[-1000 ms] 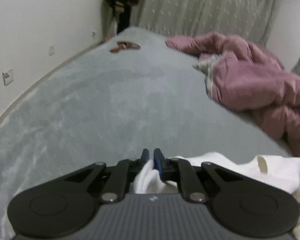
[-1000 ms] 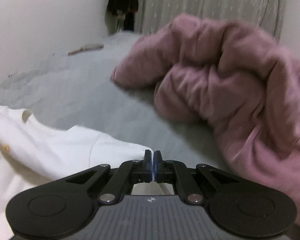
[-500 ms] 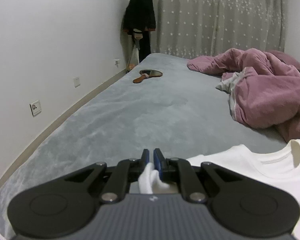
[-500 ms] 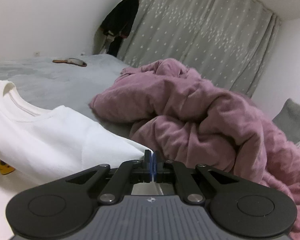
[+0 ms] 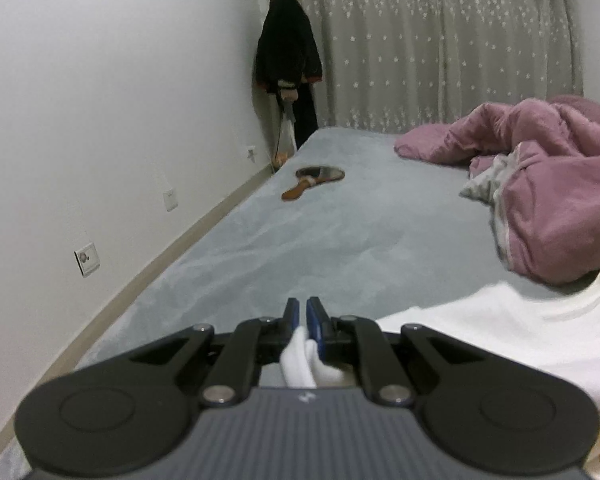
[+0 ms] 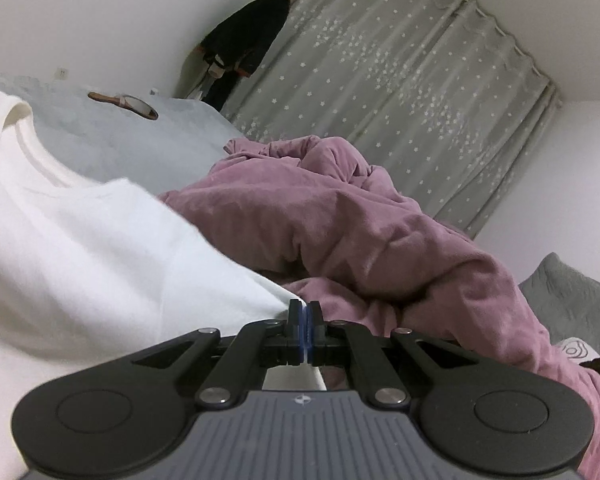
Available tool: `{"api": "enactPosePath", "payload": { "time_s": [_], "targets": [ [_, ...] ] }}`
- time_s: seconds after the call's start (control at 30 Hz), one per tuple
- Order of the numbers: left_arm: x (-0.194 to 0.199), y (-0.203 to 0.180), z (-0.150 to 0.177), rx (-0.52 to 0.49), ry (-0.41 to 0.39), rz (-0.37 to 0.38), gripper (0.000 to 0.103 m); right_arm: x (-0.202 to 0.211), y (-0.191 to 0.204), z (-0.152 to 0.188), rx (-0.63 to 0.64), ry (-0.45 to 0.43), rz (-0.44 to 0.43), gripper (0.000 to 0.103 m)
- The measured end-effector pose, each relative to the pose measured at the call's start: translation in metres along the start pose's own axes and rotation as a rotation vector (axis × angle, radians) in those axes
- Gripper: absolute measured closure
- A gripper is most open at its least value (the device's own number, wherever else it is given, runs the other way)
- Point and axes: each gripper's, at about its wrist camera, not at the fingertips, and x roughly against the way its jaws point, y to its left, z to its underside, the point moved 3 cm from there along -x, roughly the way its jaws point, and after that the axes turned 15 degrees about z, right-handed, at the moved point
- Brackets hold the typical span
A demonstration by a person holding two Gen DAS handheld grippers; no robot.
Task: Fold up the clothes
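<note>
Both sets of jaws are pinched almost closed on white cloth. On the left gripper (image 5: 303,312) the blue pads sit a sliver apart, with a bunched fold of the white T-shirt (image 5: 480,332) squeezed between them and bulging back toward the camera. The rest of that shirt spreads away toward 3 o'clock, over the grey bed cover (image 5: 320,240). On the right gripper (image 6: 305,314) the pads meet with only a thin edge of the same shirt (image 6: 100,248) caught between them; from there the fabric fans out toward 9 and 10 o'clock, its neckline up near 10 o'clock. A crumpled pink blanket (image 6: 360,232) lies just past the right gripper's tips, from 12 to 3 o'clock. In the left view a hand mirror (image 5: 314,180) lies far off at 12 o'clock, near the star-patterned curtain (image 5: 440,40).
</note>
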Motion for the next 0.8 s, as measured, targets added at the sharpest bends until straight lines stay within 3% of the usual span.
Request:
{"api": "enactPosePath", "payload": {
  "time_s": [0.43, 0.67, 0.8],
  "targets": [
    [-0.055, 0.01, 0.012, 0.021, 0.042, -0.047, 0.096, -0.034, 0.04, 0.004, 0.092, -0.004, 0.045, 0.1],
    [-0.06, 0.01, 0.007, 0.035, -0.013, -0.095, 0.096, -0.029, 0.057, -0.004, 0.173, -0.123, 0.216, 0.102],
    [-0.077, 0.006, 0.023, -0.01, 0.054, -0.11, 0.091, -0.038, 0.066, 0.003, 0.185, -0.045, 0.17, 0.102]
  ]
}}
